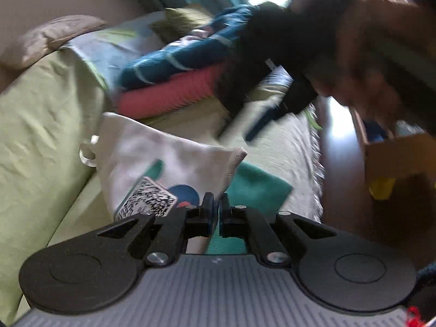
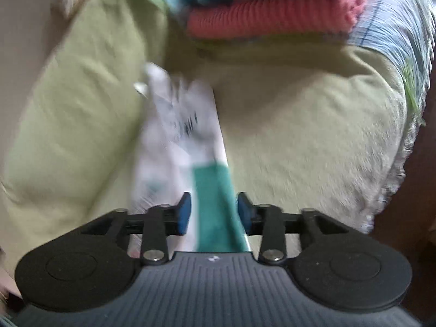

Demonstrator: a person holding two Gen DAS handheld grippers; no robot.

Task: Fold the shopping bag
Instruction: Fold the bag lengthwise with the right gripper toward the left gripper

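The shopping bag (image 1: 169,158) is white canvas with teal and blue prints and a black-and-white code tag; it lies on the sofa seat, partly folded over a teal panel (image 1: 256,190). My left gripper (image 1: 216,207) is shut on the bag's near edge. In the left wrist view the right gripper (image 1: 259,125) is a dark blur above the seat, beyond the bag, with a person's arm behind it. In the right wrist view the right gripper (image 2: 215,212) is open. The bag (image 2: 177,125) appears as a blurred white and teal strip running under the gap between its fingers.
A yellow-green back cushion (image 1: 41,125) lines the left side. Folded knitwear, teal striped on pink (image 2: 269,19), is stacked at the far end of the seat. A cardboard box (image 1: 395,152) stands on the floor beyond the sofa's fringed edge (image 2: 392,179).
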